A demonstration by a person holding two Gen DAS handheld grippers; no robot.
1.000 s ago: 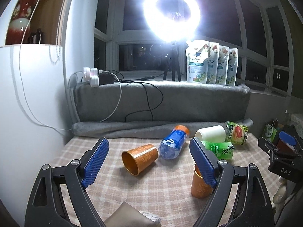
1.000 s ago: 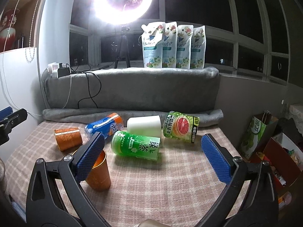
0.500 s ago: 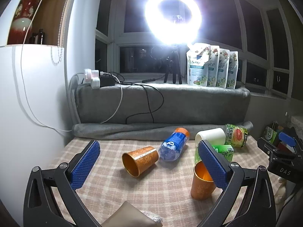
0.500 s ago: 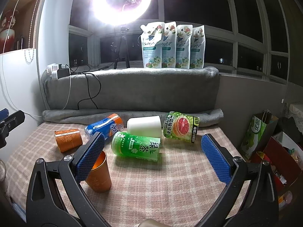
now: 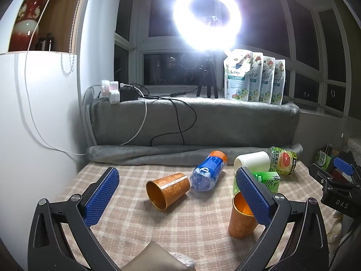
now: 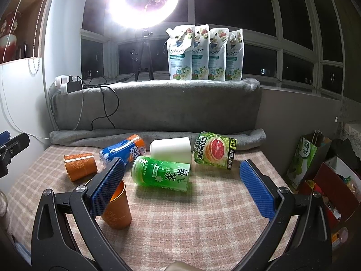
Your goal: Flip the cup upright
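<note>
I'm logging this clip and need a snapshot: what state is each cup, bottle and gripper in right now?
Near orange cup: upright, mouth up.
Far orange cup: on its side.
White cup: on its side.
Blue bottle: lying down.
Green tea bottle: lying down.
Grapefruit bottle: lying down.
Left gripper: open, empty.
Right gripper: open, empty.
Ring light: on.

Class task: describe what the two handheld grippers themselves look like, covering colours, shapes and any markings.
Both the left gripper and the right gripper have black, curved Y-shaped frames with triangular cut-outs and silver screw heads. Each of the fingers carries a long blue pad with a fine dimpled texture. White letters "DAS" mark the right gripper's black body in the left wrist view. No sleeves or gripper cables show.
</note>
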